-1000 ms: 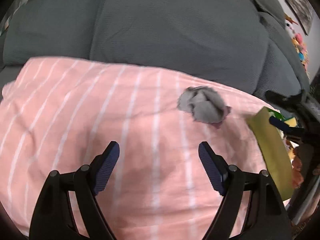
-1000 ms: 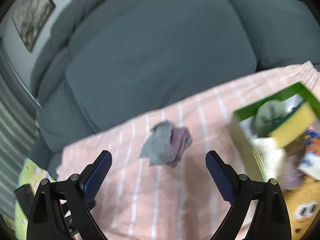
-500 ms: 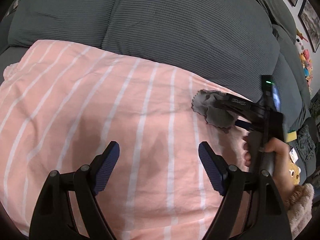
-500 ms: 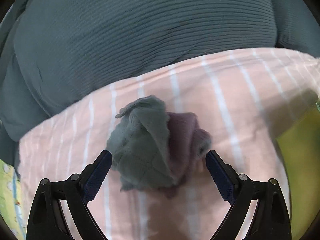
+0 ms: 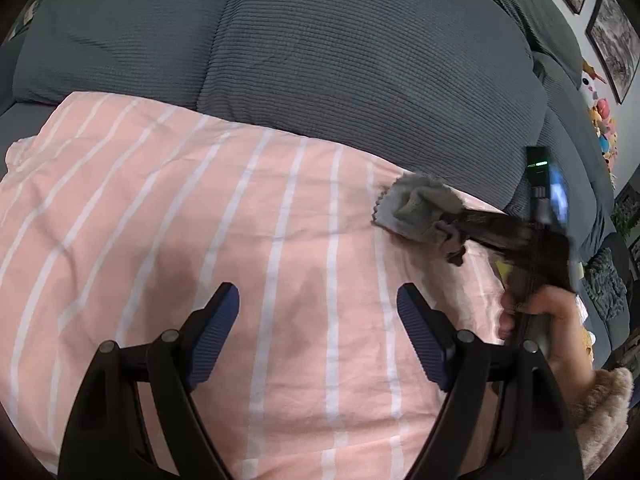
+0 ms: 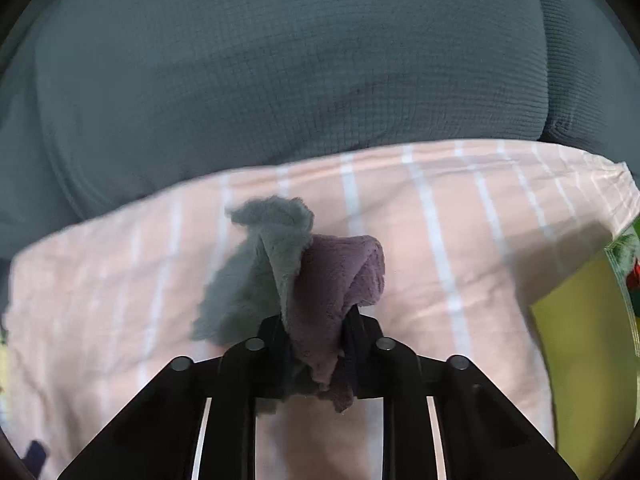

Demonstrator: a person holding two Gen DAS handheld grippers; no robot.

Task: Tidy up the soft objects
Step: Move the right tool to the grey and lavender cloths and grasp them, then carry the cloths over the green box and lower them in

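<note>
- While our right gripper (image 6: 316, 344) has just been closing, its fingers now pinch the bundled grey cloth (image 6: 256, 276) and purple cloth (image 6: 340, 276) between them.
- We see that bundle on the far right of the pink striped sheet (image 5: 200, 240), near the grey sofa cushion (image 5: 360, 72).
- Our left gripper (image 5: 318, 320) hovers over bare sheet, fingers wide with nothing between them.
- We glimpse a green box (image 6: 624, 256) at the right edge.

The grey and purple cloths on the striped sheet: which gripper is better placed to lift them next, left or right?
Right. The right gripper has just been closing and now pinches the grey and purple cloths between its pads. The left gripper hangs open over bare striped sheet, well apart from them.
</note>
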